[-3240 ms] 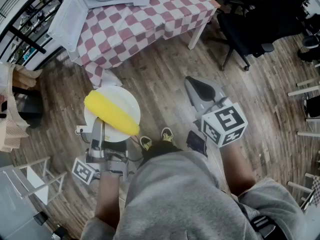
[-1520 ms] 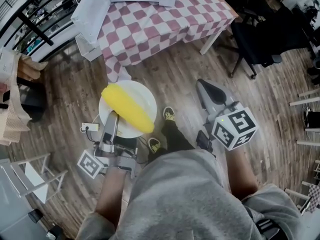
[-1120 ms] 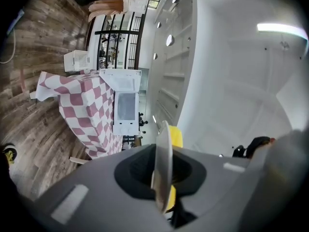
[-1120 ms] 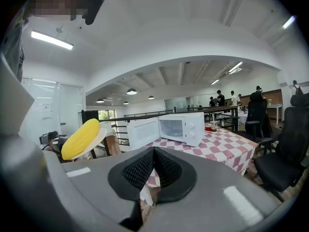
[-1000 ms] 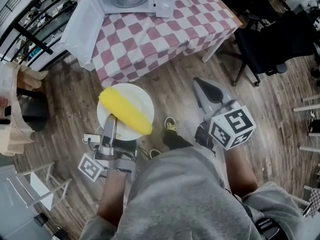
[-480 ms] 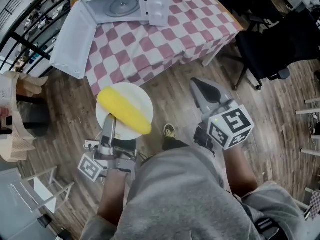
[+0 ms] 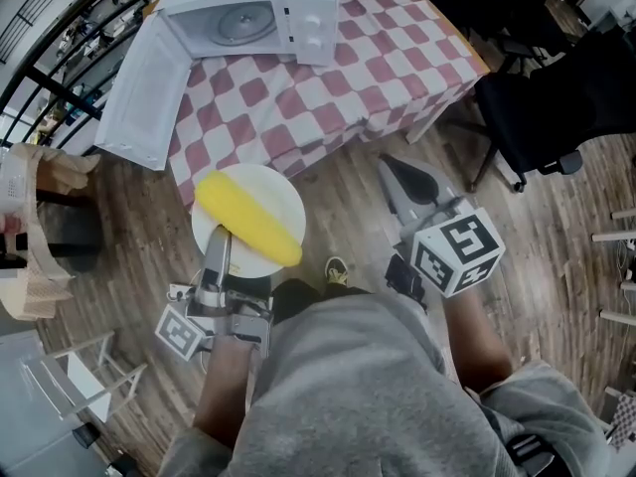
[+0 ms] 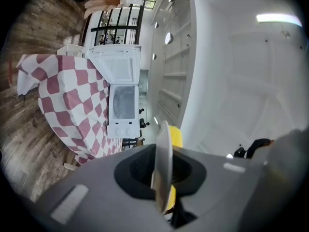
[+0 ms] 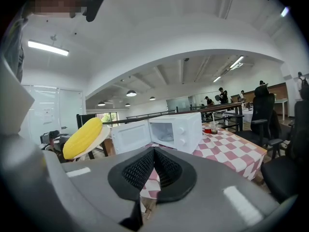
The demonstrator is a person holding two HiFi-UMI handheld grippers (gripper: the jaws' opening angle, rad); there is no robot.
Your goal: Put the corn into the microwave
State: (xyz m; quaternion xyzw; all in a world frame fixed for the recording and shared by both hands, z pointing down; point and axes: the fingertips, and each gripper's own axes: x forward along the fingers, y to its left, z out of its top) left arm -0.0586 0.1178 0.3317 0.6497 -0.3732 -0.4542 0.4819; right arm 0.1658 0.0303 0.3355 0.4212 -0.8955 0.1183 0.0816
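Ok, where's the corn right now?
Head view, left of centre: the corn lies on the white plate held by the left gripper, over the floor, short of the microwave.

Left tool [image 7: 223, 242] grips a plate [image 7: 276, 191] bearing corn [image 7: 248, 220], near the open microwave [image 7: 260, 10].

Plate [image 7: 278, 197] w/ corn [image 7: 248, 225] carried nearer to table [image 7: 298, 107] & open microwave [image 7: 263, 13].

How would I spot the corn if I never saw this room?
Find the table with the red-and-white checked cloth and the open white microwave on it. In front of it, the left gripper holds a white plate above the floor. The corn lies on that plate: long, bright yellow, nothing else beside it.
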